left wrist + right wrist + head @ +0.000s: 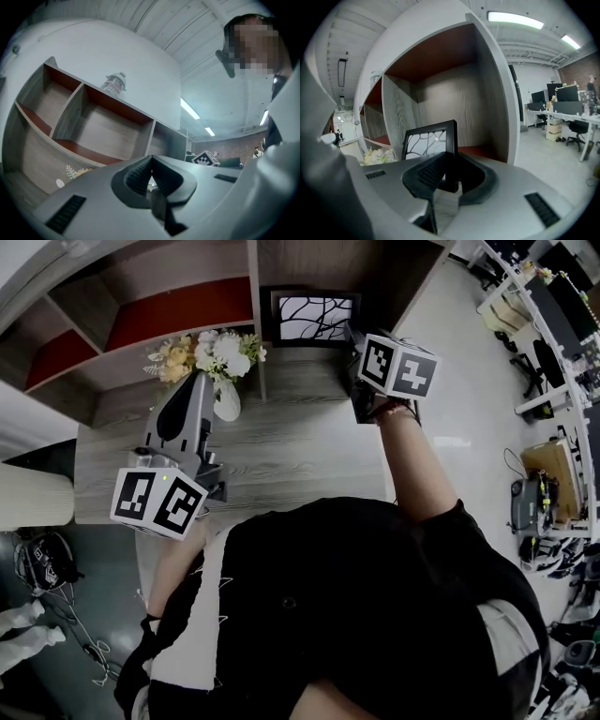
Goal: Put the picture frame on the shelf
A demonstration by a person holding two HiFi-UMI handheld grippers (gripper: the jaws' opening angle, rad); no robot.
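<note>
- my right gripper [449, 165] has its fingers [430, 172] clamped on the right edge of the picture frame [427, 140], which is upright inside the shelf [487, 93].
- my left gripper [151, 177] is clenched, with nothing between its fingers.

Wood-grain shelf [281, 451] (red-lined bays), picture frame [316, 318], flower vase [225, 397]
</note>
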